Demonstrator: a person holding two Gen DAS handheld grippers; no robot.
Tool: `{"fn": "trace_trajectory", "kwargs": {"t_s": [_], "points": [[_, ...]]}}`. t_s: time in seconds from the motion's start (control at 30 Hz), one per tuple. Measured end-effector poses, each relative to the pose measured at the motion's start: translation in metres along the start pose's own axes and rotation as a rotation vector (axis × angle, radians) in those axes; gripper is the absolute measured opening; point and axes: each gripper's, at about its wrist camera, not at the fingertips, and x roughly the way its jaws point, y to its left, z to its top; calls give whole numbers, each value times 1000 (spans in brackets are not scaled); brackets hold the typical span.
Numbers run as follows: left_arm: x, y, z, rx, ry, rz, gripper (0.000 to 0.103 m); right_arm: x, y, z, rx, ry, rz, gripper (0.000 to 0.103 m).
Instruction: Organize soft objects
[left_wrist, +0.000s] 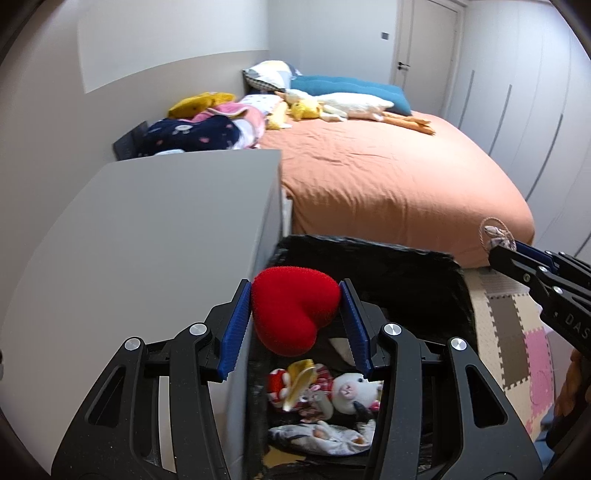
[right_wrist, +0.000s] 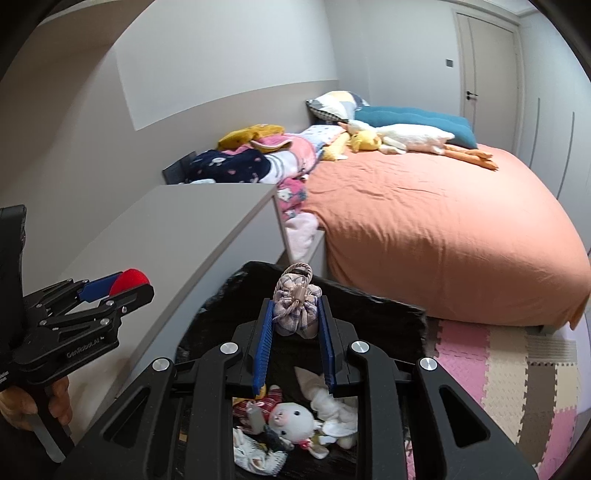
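My left gripper (left_wrist: 295, 291) is shut on a red heart-shaped plush (left_wrist: 295, 317), held above the left edge of a black-lined bin (left_wrist: 369, 251). In the right wrist view my right gripper (right_wrist: 296, 304) is shut on a small plaid fabric pouch (right_wrist: 297, 319) with a cord loop, over the same bin (right_wrist: 369, 297). Down in the bin lie a white plush animal (right_wrist: 295, 419), a red striped doll (left_wrist: 280, 382) and pale cloth pieces. The right gripper (left_wrist: 496, 249) shows at the right edge of the left wrist view; the left gripper (right_wrist: 123, 284) with the heart (right_wrist: 131, 278) shows at the left of the right wrist view.
A grey cabinet (left_wrist: 166, 240) stands directly left of the bin. Behind is a bed with an orange sheet (left_wrist: 388, 177) carrying a long white goose plush (left_wrist: 351, 105), a yellow duck plush (left_wrist: 304, 109), pillows and folded blankets. Foam puzzle mats (right_wrist: 498, 369) cover the floor at right.
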Motion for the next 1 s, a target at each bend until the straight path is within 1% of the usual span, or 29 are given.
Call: {"fn": "trace_trajectory", "kwargs": {"t_s": [0.2, 0.27, 0.3, 0.33, 0.37, 0.4, 0.43, 0.5, 0.67, 1.0], "points": [[7, -21, -3, 46, 22, -43, 48, -2, -15, -2, 20, 7, -28, 25], [9, -25, -4, 62, 29, -46, 48, 0, -19, 0, 24, 12, -36, 25], [9, -27, -5, 76, 41, -53, 61, 1, -19, 1, 19, 16, -40, 30], [10, -28, -5, 83, 49, -52, 91, 1, -19, 1, 12, 21, -47, 45], [9, -28, -6, 87, 48, -37, 96, 1, -18, 2, 11, 15, -63, 56], [6, -28, -7, 95, 22, -10, 97, 0, -19, 4, 23, -4, -77, 73], [5, -28, -7, 103, 15, 3, 97, -1, -19, 4, 28, -16, -84, 74], [6, -26, -7, 103, 23, 13, 97, -2, -21, 6, 35, -22, -87, 74], [6, -19, -7, 74, 27, 8, 97, -1, -23, 7, 35, -20, -87, 74], [5, -20, -8, 76, 21, 6, 97, -1, -20, 7, 30, -17, -83, 74]]}}
